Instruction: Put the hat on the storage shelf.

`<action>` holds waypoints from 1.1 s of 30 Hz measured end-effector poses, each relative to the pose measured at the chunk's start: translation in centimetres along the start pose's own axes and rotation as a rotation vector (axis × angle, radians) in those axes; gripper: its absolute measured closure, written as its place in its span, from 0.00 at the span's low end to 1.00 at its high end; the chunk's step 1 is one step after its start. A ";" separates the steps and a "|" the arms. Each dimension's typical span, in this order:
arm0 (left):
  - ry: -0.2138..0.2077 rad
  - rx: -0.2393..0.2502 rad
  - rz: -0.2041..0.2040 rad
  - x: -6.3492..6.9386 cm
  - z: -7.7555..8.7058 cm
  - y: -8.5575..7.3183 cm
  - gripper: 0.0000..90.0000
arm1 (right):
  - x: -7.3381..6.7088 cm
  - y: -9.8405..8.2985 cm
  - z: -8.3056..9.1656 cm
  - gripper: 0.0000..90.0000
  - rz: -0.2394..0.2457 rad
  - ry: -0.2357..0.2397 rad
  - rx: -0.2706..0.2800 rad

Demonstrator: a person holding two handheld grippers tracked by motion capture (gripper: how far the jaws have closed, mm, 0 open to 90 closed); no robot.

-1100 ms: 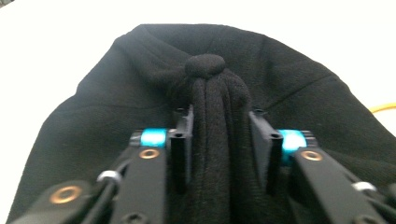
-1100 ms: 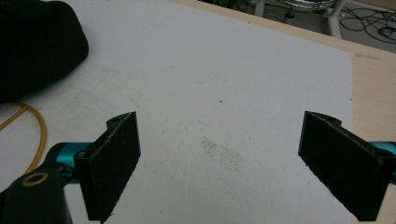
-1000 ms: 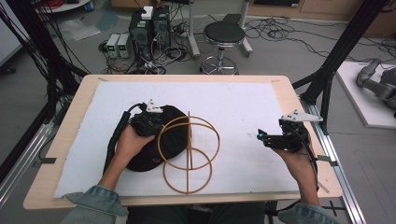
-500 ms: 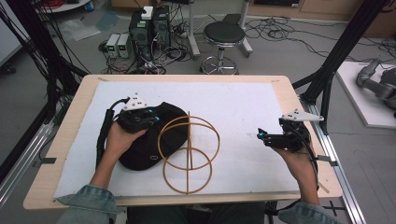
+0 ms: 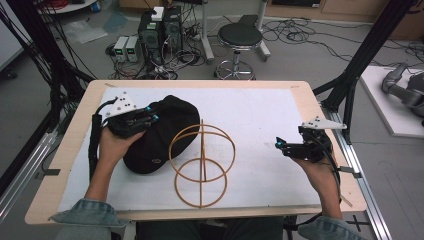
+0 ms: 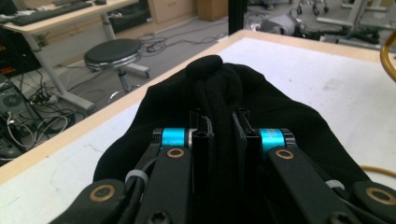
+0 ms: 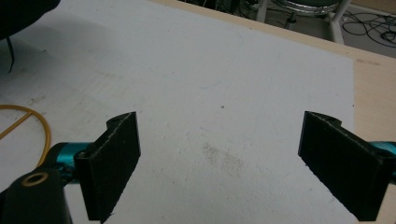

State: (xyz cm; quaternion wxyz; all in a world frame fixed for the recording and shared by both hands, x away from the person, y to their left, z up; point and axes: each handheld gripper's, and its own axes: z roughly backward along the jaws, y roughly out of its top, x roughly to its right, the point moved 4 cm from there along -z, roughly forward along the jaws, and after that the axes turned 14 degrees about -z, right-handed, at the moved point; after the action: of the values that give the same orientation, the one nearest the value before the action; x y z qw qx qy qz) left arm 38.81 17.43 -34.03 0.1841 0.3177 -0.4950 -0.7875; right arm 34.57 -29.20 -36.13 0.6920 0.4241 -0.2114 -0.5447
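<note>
The widest open stretch of the tabletop [image 5: 270, 115] lay between the wooden hoop stand [image 5: 202, 165] and the right gripper [image 5: 280, 145], bare white sheet from the far edge to the near one. That gripper's jaws stood wide apart over bare surface, so nothing blocked a straight run ahead of it. The stand, with its upright post and 2 rings, barred the middle near the front. Just beside it, the black cap [image 5: 157, 132] took up the left part, with the left gripper [image 5: 150, 118] clamped on a fold of it. A narrow bare strip ran behind the cap along the far edge.
</note>
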 end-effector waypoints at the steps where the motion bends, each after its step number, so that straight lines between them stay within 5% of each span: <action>1: 0.012 0.014 0.006 -0.4 0.4 0.1 0.89 | 0.1 0.0 0.0 0.14 0.001 -0.001 0.006; 19: 0.061 0.085 0.002 -4.3 4.4 3.1 0.89 | 0.1 0.4 0.1 0.14 -0.007 0.009 0.017; 33: 0.019 0.197 -0.009 -6.7 7.6 7.6 0.89 | 0.2 0.6 0.4 0.14 -0.014 0.013 0.028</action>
State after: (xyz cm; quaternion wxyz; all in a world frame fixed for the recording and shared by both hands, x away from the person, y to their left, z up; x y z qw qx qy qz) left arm 38.37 23.12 -22.72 0.1532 0.3439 -0.5669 -0.7327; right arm 34.66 -29.55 -35.45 0.6833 0.4389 -0.2116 -0.5437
